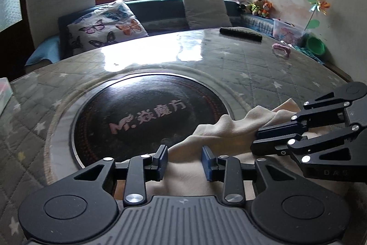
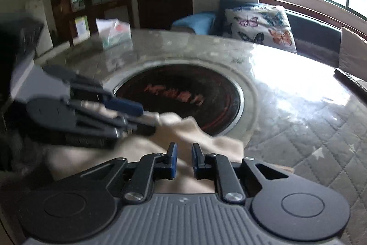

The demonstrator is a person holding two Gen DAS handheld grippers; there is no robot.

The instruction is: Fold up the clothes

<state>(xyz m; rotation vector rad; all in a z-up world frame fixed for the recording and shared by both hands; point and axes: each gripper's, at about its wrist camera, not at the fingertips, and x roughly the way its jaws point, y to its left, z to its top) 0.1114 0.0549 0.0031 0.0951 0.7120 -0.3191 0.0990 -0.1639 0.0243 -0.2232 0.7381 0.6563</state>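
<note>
A cream garment (image 1: 220,132) lies bunched at the near edge of the round table, partly over the black centre disc (image 1: 149,116). My left gripper (image 1: 184,161) is open, its jaws apart above the cloth, holding nothing. My right gripper (image 1: 257,138) comes in from the right, its jaws nearly together over a raised fold of the cloth. In the right wrist view the right gripper (image 2: 184,159) shows a narrow gap over the garment (image 2: 195,132), and whether it grips the cloth is unclear. The left gripper (image 2: 146,117) there is blurred.
The round table has a quilted star cover (image 1: 263,70) under glass. A remote (image 1: 240,33) and a pink object (image 1: 281,48) lie at the far right. A tissue box (image 2: 114,35) stands at the far left. A sofa with cushions (image 1: 107,25) runs behind.
</note>
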